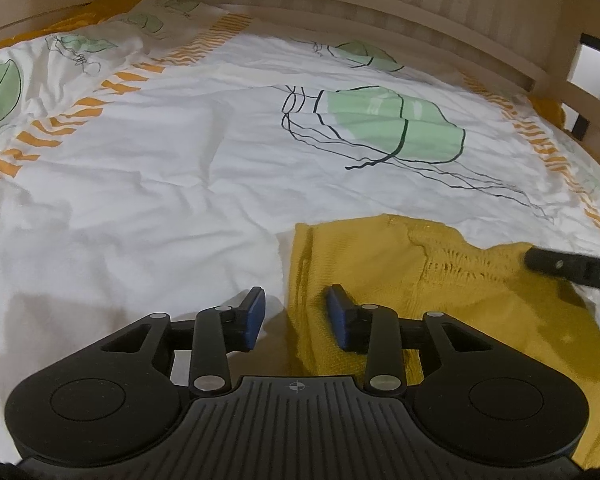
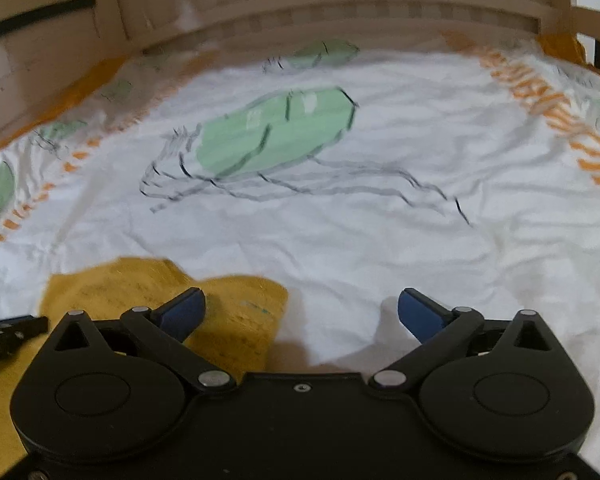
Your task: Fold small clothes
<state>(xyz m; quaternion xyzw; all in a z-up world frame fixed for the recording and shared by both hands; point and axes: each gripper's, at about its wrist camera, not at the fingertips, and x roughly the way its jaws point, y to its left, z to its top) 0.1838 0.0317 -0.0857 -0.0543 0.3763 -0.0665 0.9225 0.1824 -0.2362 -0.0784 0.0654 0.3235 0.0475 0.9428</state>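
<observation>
A mustard-yellow knitted garment [image 1: 400, 272] lies flat on the white bed cover. My left gripper [image 1: 296, 320] is open, straddling the garment's left edge, one blue pad on the sheet and one over the knit, holding nothing. In the right wrist view the garment [image 2: 140, 288] lies at lower left. My right gripper [image 2: 300, 312] is wide open and empty at the garment's right edge, its left finger over the knit and its right finger over bare sheet. The right gripper's finger [image 1: 572, 266] shows at the far right of the left wrist view.
The white duvet [image 1: 180, 160] has green leaf prints [image 1: 392, 124] and orange striped bands [image 1: 100, 92]. A pale wooden slatted bed rail [image 1: 340, 8] runs along the far side and right. The right wrist view is motion-blurred.
</observation>
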